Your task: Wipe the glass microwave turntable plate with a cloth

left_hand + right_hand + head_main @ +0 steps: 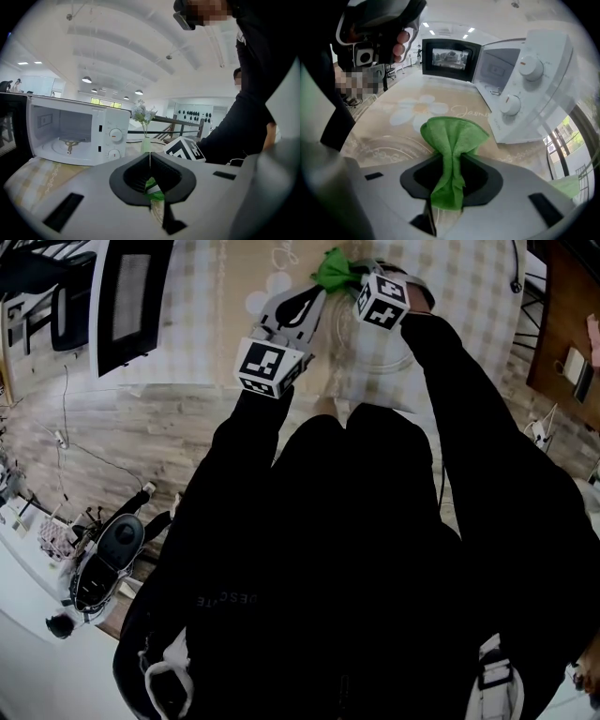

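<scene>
Currently my right gripper [452, 171] is clamped on a green cloth [452, 136]. The cloth is bunched between the jaws and fans out above them, with a tail hanging below. Just beyond and to the left of the cloth, the glass plate [379, 145] lies flat on the worktop [417, 98], which is covered with a pale cloth printed with flowers.

From the head view, both grippers are up over that plate [389, 357], close together, with the cloth [333, 268] sticking out past the right gripper [354, 282].

My left gripper [150, 157] has its jaws closed, tips meeting in a thin line. A scrap of green shows below them, but I cannot tell whether they are pinching it.

A white microwave [75, 136] stands on the worktop with its door open and its cavity without the plate. A small vase of flowers [145, 126] stands beside it.
</scene>
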Action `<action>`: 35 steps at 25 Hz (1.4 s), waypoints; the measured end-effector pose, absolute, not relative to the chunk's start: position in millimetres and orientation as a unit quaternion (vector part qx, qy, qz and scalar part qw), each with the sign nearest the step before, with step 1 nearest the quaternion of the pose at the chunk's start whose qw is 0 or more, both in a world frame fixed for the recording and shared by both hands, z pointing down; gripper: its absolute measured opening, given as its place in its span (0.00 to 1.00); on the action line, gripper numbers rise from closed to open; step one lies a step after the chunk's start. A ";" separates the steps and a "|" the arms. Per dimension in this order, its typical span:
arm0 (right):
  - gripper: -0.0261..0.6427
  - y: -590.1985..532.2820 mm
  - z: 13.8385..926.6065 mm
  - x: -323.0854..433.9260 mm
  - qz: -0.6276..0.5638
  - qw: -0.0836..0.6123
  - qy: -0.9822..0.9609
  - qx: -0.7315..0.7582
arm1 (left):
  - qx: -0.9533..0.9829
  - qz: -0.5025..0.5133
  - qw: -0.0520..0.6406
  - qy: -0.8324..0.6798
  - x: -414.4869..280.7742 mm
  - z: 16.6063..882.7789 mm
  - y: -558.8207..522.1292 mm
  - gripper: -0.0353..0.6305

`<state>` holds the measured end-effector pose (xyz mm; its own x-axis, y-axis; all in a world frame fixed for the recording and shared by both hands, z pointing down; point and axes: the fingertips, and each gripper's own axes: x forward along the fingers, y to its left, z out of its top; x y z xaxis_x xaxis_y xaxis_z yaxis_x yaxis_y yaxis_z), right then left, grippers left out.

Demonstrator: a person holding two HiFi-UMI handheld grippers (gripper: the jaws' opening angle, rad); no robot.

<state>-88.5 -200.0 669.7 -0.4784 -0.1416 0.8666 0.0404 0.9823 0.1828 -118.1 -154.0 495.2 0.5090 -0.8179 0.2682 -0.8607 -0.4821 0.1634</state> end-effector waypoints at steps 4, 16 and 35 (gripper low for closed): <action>0.22 -187.8 677.1 -90.0 -0.114 0.526 -0.843 0.004 | 0.855 0.076 0.142 -0.492 -120.4 497.5 -145.4 0.09; 0.22 -148.4 681.2 -88.8 -0.101 0.538 -0.836 -0.036 | 0.860 0.078 0.142 -0.484 -118.6 498.5 -132.9 0.09; 0.22 -46.1 682.2 -83.8 -0.069 0.547 -0.830 -0.076 | 0.865 0.082 0.141 -0.474 -114.9 499.3 -77.3 0.09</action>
<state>-83.8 -46.1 682.2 -0.3890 0.0498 0.9199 0.2017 0.9789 0.0323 -114.9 -77.3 499.3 0.5366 -0.7974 0.2760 -0.8438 -0.5104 0.1659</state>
